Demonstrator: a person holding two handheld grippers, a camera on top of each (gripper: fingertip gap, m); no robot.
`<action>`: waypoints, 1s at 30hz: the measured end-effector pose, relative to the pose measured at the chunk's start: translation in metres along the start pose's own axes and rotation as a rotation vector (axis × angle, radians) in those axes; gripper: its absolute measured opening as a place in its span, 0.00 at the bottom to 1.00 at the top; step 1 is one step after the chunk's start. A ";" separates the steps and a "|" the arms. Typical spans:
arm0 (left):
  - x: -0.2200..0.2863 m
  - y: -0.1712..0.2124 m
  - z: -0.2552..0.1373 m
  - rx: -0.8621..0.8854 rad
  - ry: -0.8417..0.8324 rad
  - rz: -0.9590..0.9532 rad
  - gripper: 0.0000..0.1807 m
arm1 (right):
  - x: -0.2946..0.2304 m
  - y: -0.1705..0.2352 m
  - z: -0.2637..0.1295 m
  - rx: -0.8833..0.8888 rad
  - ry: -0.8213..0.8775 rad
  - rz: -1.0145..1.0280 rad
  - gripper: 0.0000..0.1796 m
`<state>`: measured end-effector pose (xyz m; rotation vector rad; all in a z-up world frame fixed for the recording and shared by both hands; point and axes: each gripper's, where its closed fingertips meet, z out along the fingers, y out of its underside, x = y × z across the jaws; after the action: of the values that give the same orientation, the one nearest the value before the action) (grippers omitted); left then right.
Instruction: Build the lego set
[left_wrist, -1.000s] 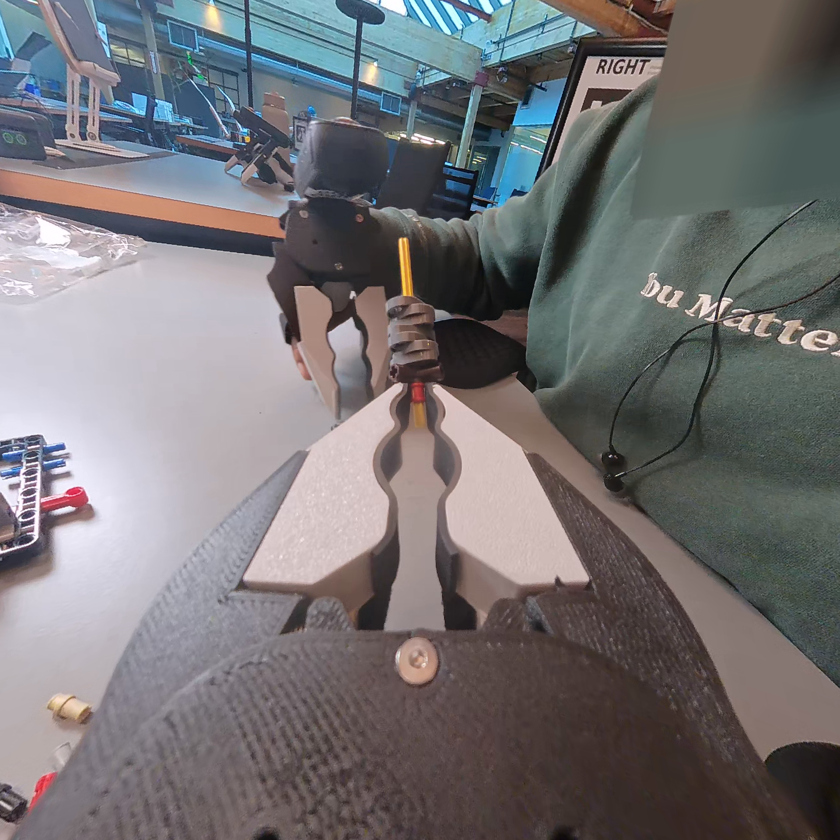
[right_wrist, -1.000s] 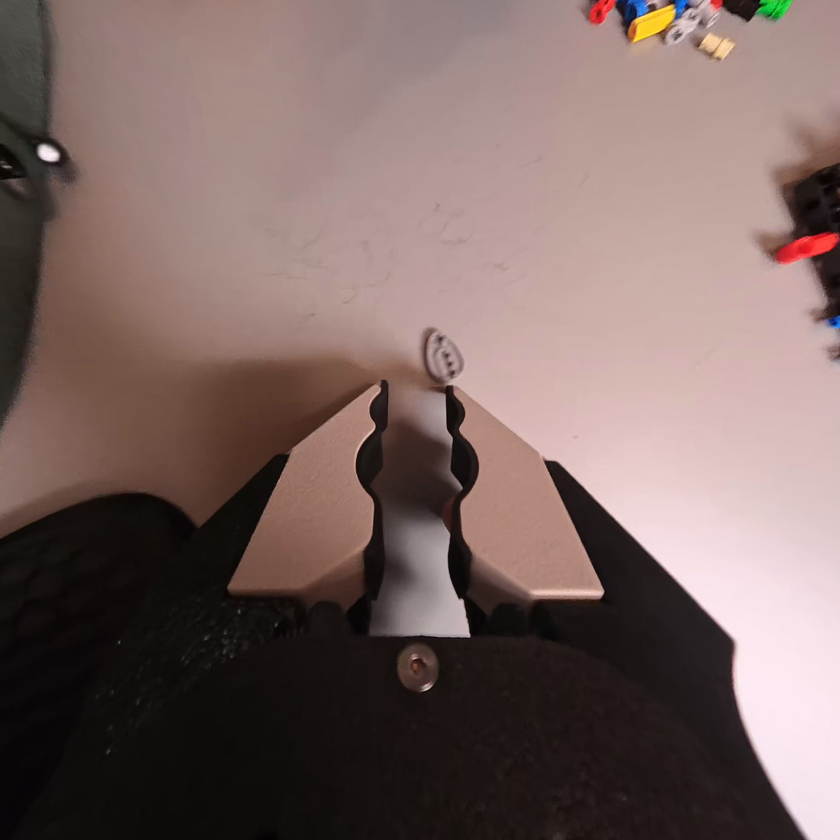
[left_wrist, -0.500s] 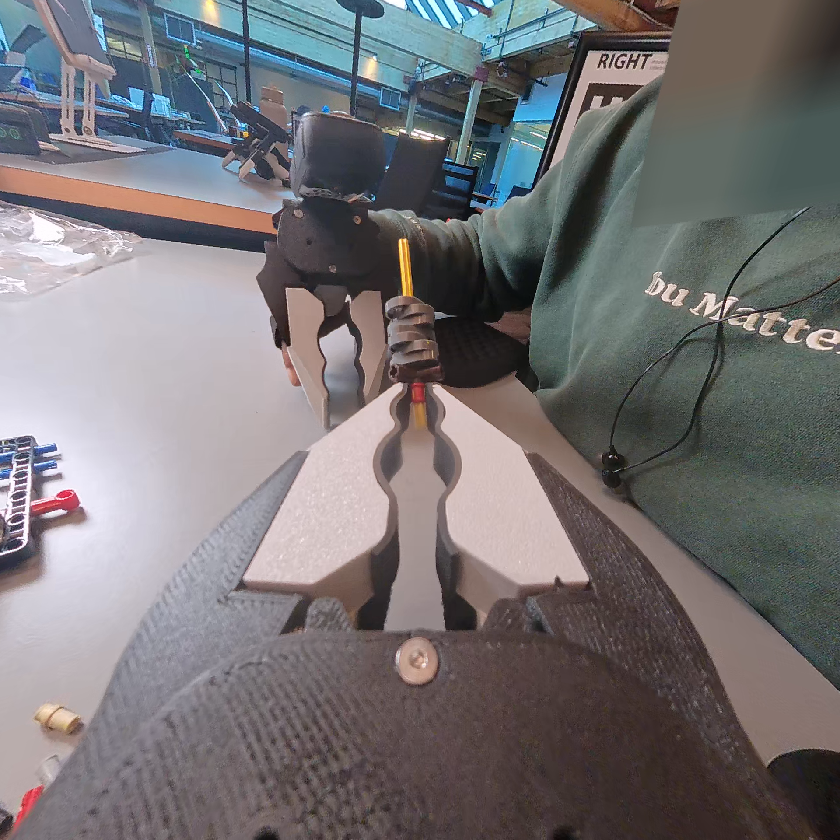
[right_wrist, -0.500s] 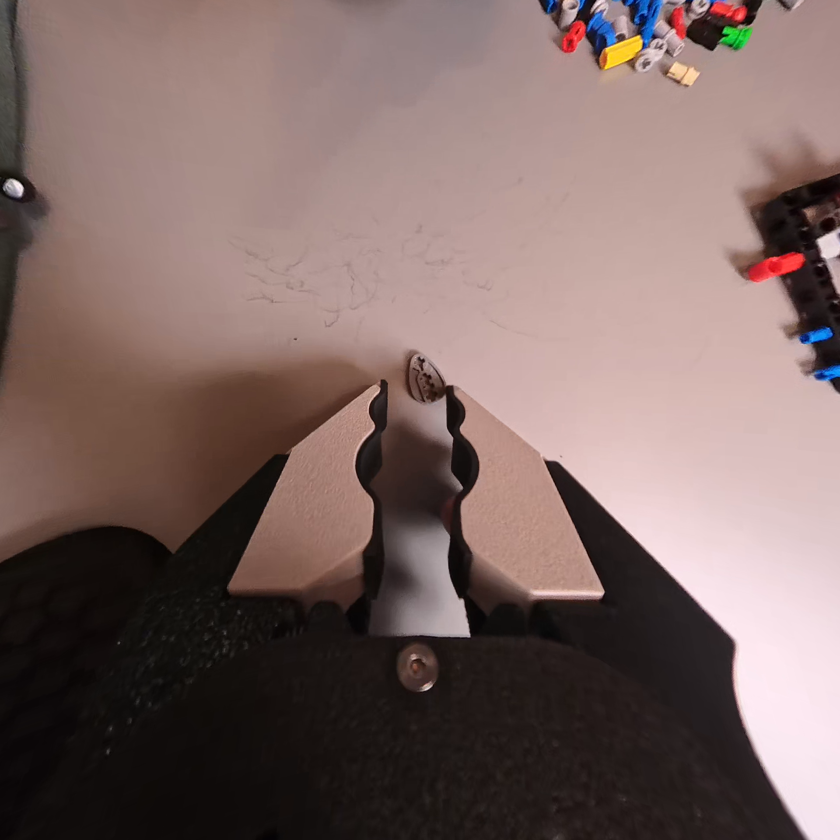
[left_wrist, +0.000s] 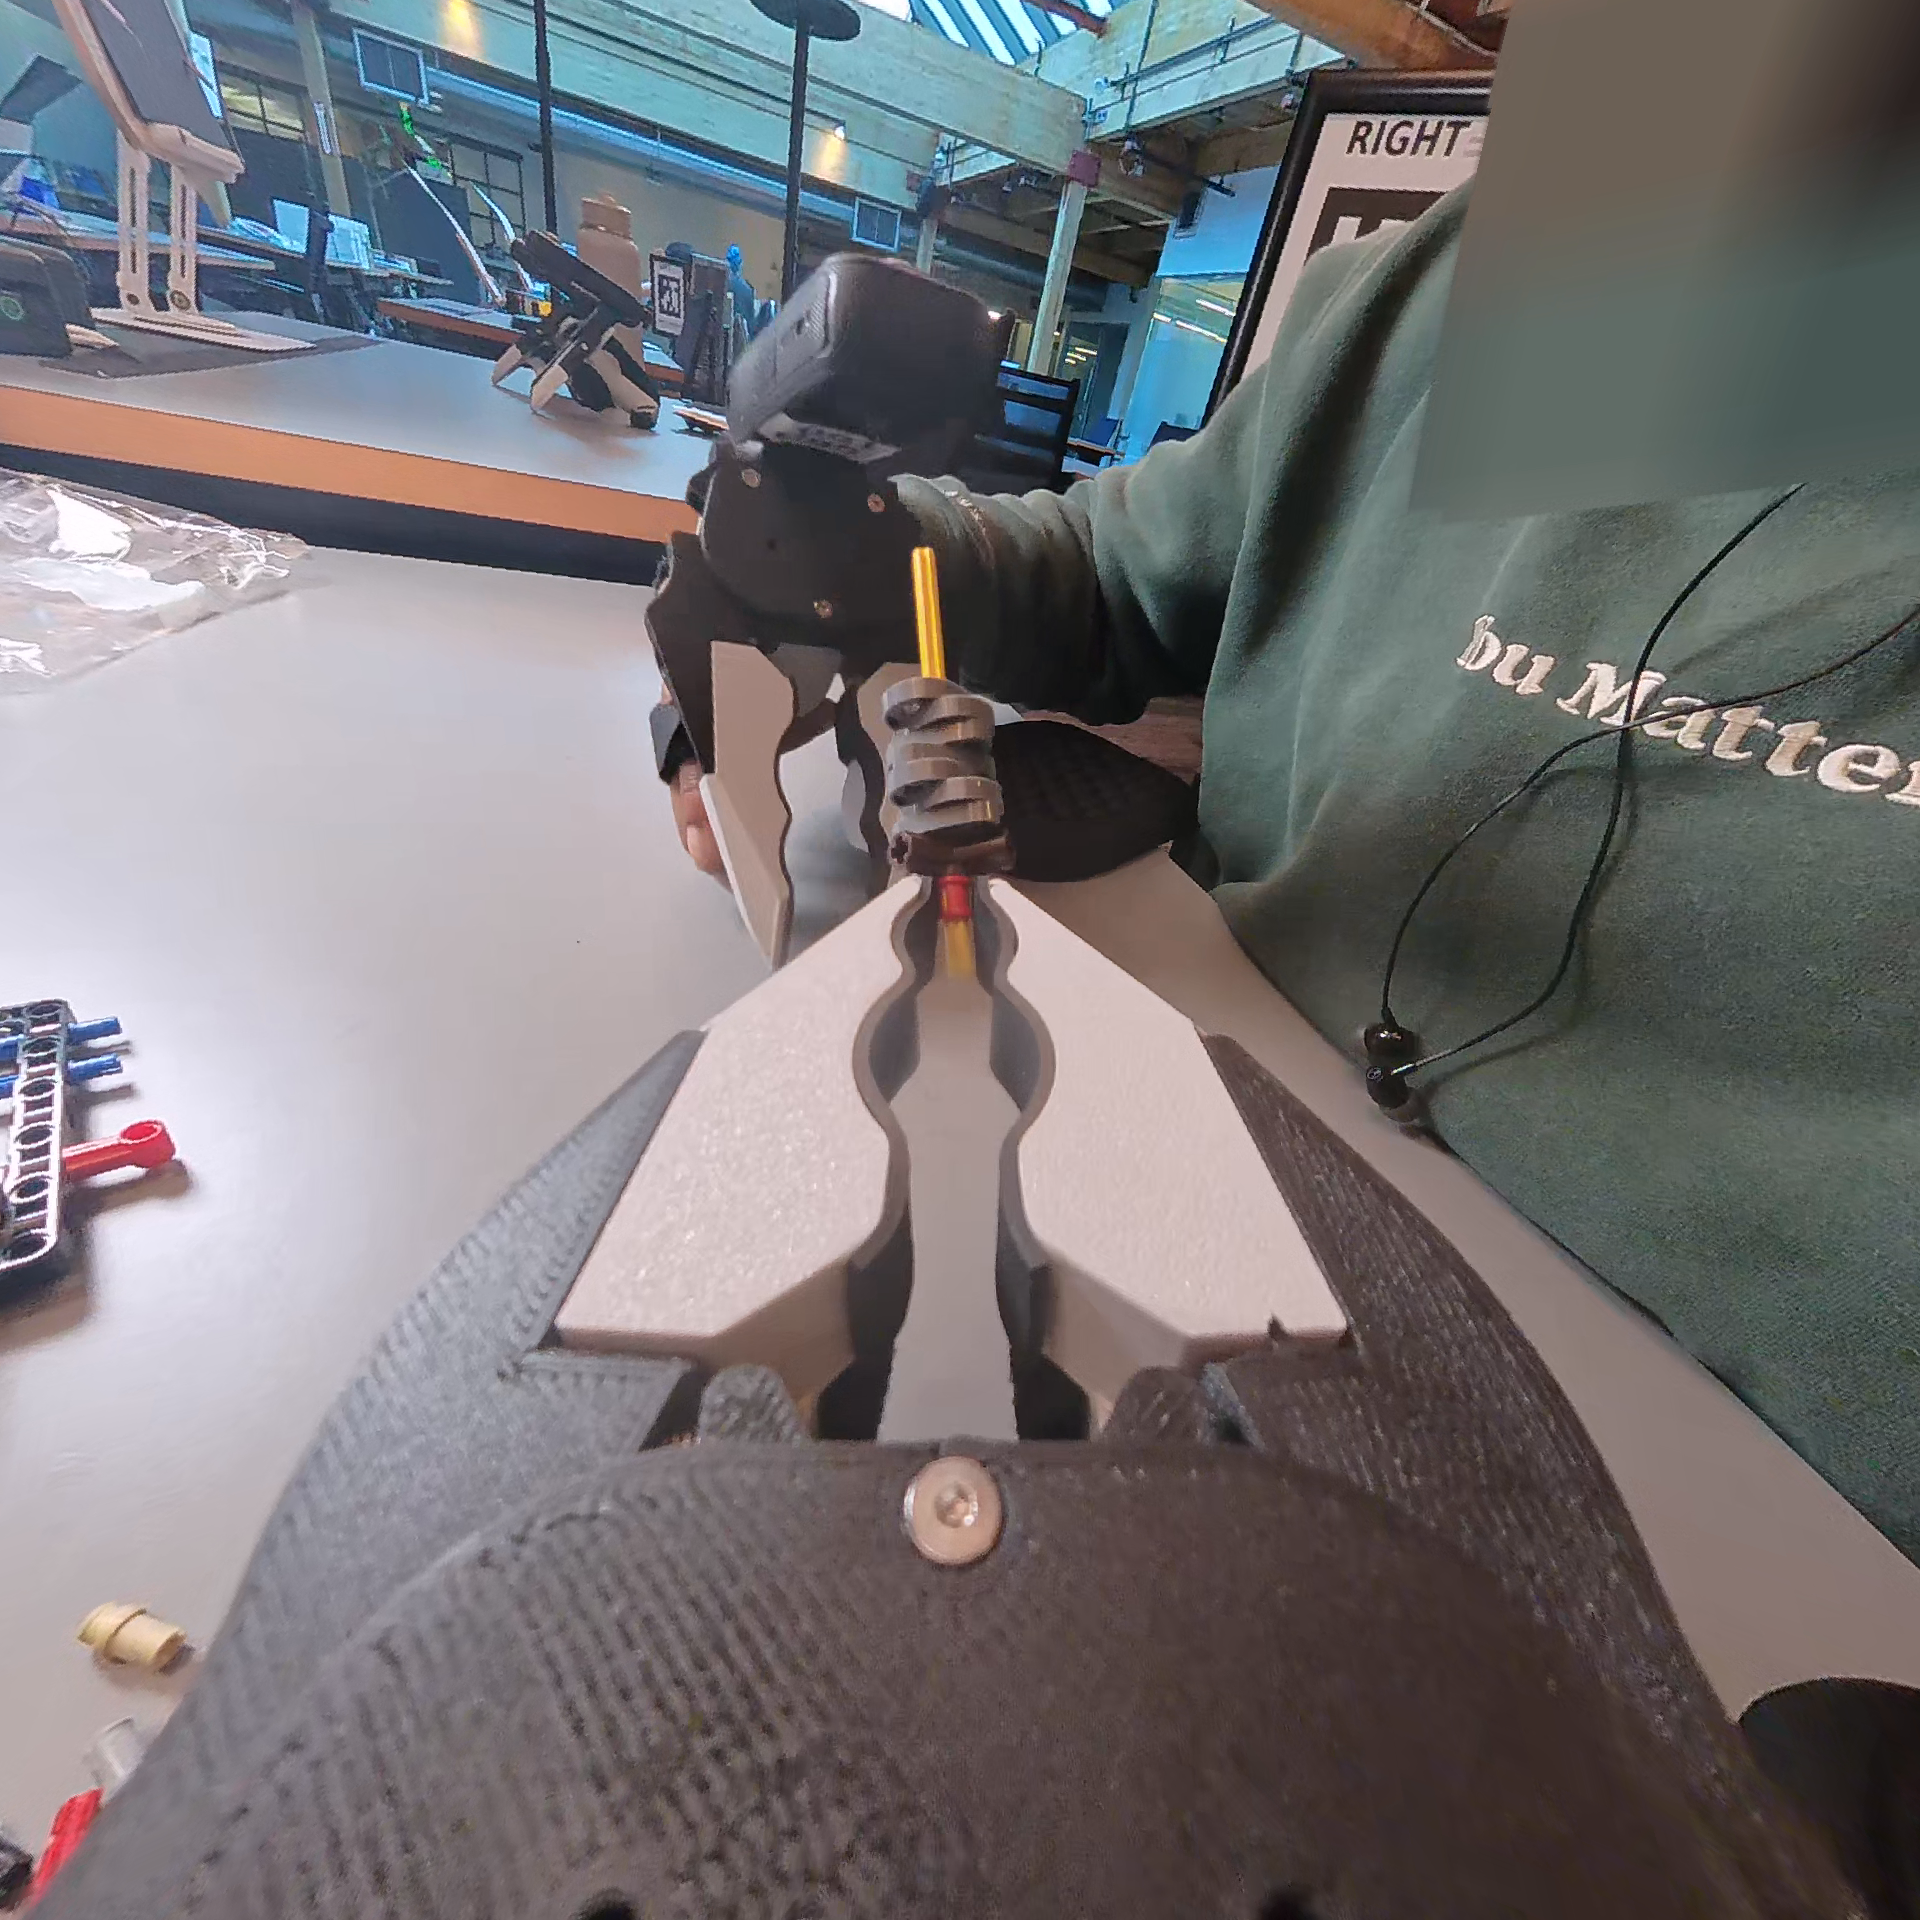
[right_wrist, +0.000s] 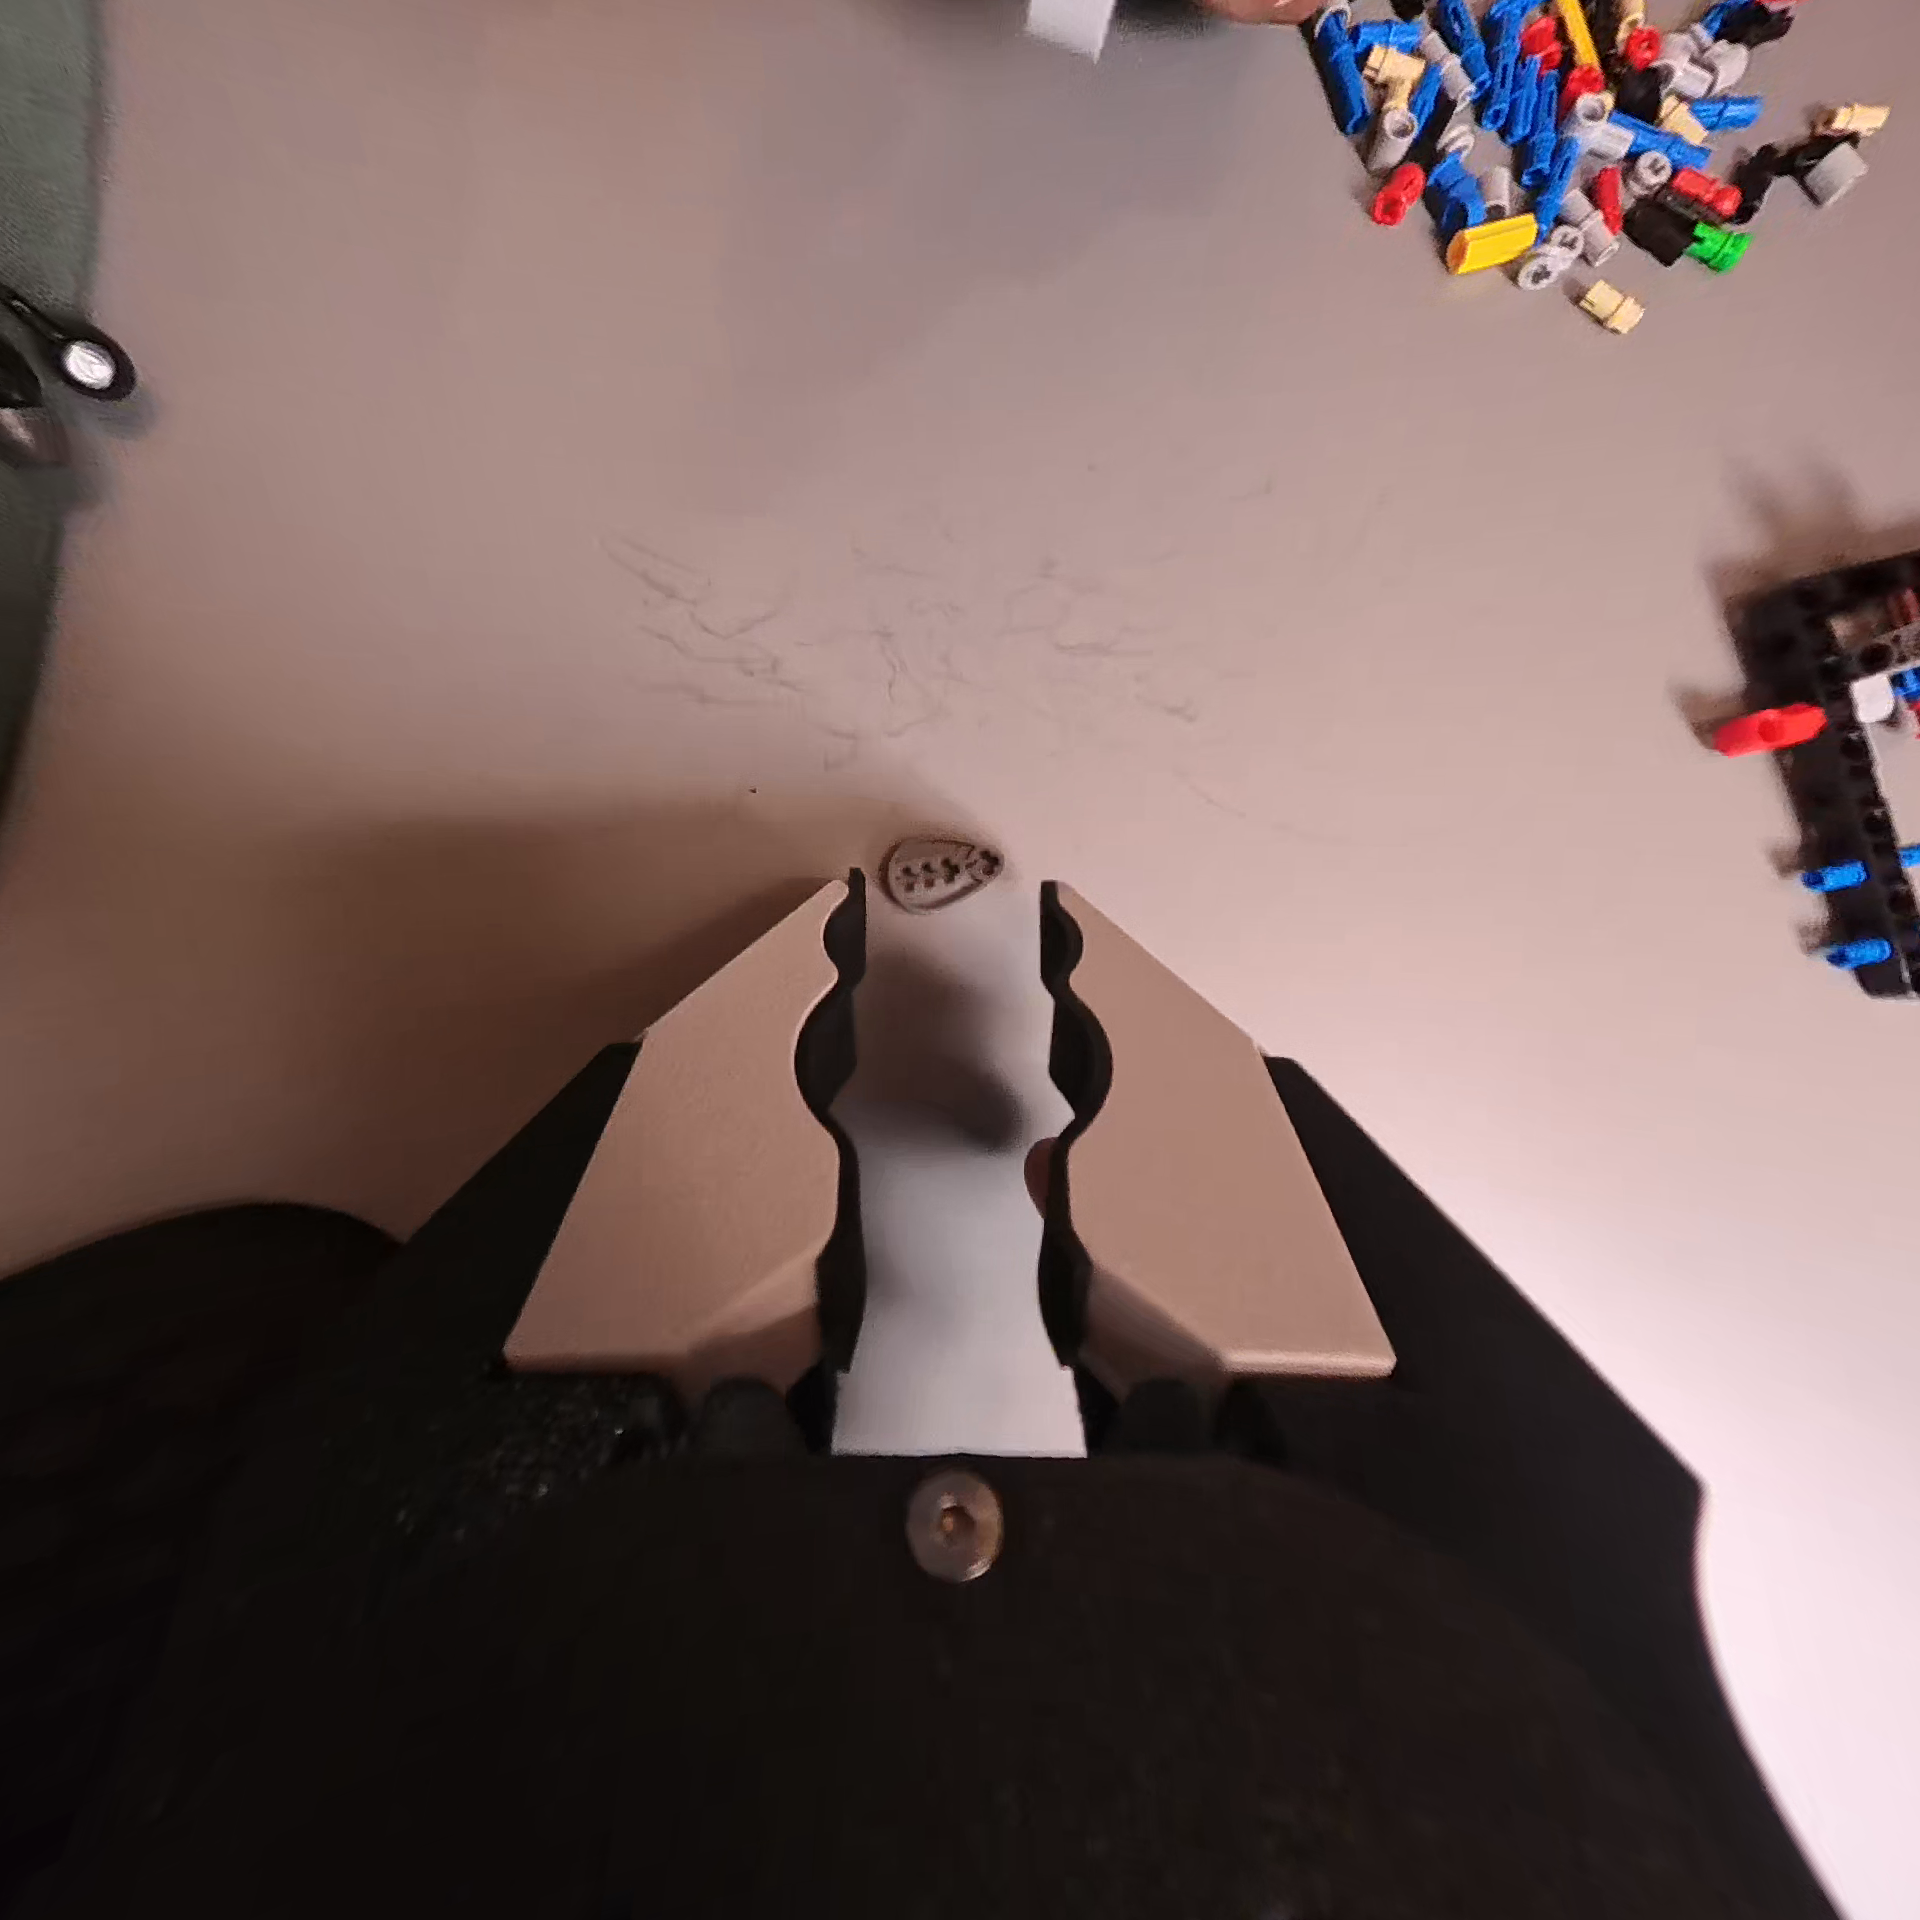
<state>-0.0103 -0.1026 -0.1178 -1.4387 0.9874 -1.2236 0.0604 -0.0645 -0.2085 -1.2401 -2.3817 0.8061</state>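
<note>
The left gripper is clamped narrow on a thin yellow plastic axle that stands nearly upright, tilted a bit. Threaded on the axle just above the tips sits a stack of dark grey cam-shaped lego pieces, w/ a small red bush right under the stack, at the mouth of the jaws. The axle's bare top end sticks out above the stack.

The right gripper points down at the pale grey table, jaws apart w/ a moderate gap and nothing between them. A single grey egg-shaped cam piece w/ cross holes lies flat on the table just past the tips, nearer the left finger; touching or not can't be told. In the left wrist view the right gripper shows beyond the axle, tips down near the table.

Off to the side in the right wrist view: a loose pile of small blue, red, grey and yellow lego pins and connectors at the far upper right, and a black beam frame w/ blue pins and a red connector at the right edge, well apart from the cam. A crumpled clear plastic bag lies far left in the left wrist view. A person in a green sweatshirt sits close behind the grippers
</note>
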 end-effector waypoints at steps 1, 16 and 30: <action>0.001 -0.001 0.000 0.006 0.005 0.003 0.03 | -0.001 -0.001 0.002 -0.002 0.000 -0.015 0.17; 0.038 -0.005 -0.002 0.072 0.257 -0.024 0.03 | -0.006 -0.001 0.011 -0.012 -0.066 -0.080 0.12; 0.052 -0.012 -0.005 0.115 0.364 -0.037 0.02 | -0.030 -0.162 -0.102 0.612 0.095 -0.312 0.11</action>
<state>-0.0068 -0.1516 -0.0949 -1.1713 1.1149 -1.5798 0.0284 -0.1296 -0.0292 -0.6278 -1.9520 1.2100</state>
